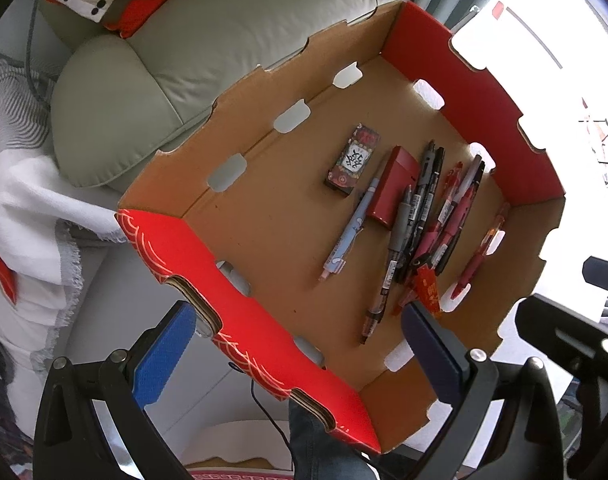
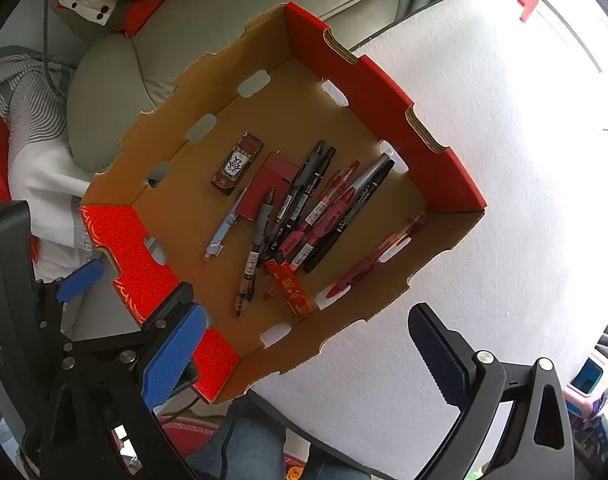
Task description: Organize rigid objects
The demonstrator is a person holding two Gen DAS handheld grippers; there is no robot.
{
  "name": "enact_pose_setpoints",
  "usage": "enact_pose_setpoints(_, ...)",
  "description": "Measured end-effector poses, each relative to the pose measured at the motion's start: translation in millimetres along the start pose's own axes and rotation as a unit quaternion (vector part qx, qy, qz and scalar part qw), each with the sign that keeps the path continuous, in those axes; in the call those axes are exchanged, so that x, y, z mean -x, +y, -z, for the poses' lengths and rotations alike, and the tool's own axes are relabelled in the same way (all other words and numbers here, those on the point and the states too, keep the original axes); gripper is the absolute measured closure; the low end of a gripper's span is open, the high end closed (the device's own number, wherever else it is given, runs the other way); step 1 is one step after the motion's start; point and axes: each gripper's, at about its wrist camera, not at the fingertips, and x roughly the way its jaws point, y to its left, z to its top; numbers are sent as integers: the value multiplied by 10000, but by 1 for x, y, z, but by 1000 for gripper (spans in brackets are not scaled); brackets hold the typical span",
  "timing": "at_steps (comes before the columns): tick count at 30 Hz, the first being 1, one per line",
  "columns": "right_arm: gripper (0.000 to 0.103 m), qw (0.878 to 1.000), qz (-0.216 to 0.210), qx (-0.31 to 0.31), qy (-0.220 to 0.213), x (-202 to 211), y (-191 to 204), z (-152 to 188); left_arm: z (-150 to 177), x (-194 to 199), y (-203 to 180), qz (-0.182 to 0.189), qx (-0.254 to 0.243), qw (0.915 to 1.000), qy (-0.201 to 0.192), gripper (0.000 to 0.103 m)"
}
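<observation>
A red-and-brown cardboard tray (image 1: 264, 336) (image 2: 388, 80) sits on a round white table (image 2: 484, 200). Inside lie several pens (image 1: 420, 216) (image 2: 304, 216), a light-blue pen (image 1: 350, 228) (image 2: 224, 232), a red flat case (image 1: 392, 186) (image 2: 266, 188), a small patterned box (image 1: 354, 160) (image 2: 238, 166) and a red-orange packet (image 1: 426, 286) (image 2: 292, 288). My left gripper (image 1: 300, 356) is open and empty, its jaws either side of the tray's near red wall. My right gripper (image 2: 304, 364) is open and empty over the tray's near corner. The left gripper's blue pad (image 2: 80, 280) shows in the right wrist view.
A grey-green sofa (image 1: 192, 52) (image 2: 208, 40) with clothes and a red cushion (image 1: 144, 12) stands behind the tray. A white towel (image 1: 28, 216) hangs at left. A pink-and-teal item (image 2: 592, 380) lies at lower right. A knee in jeans (image 1: 320, 440) is below.
</observation>
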Motion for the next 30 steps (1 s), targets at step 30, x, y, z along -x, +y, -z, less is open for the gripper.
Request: enact_pose_setpoints(30, 1, 9995, 270, 138, -70, -1, 1, -4, -6, -2, 2, -48, -64, 9999, -63, 1)
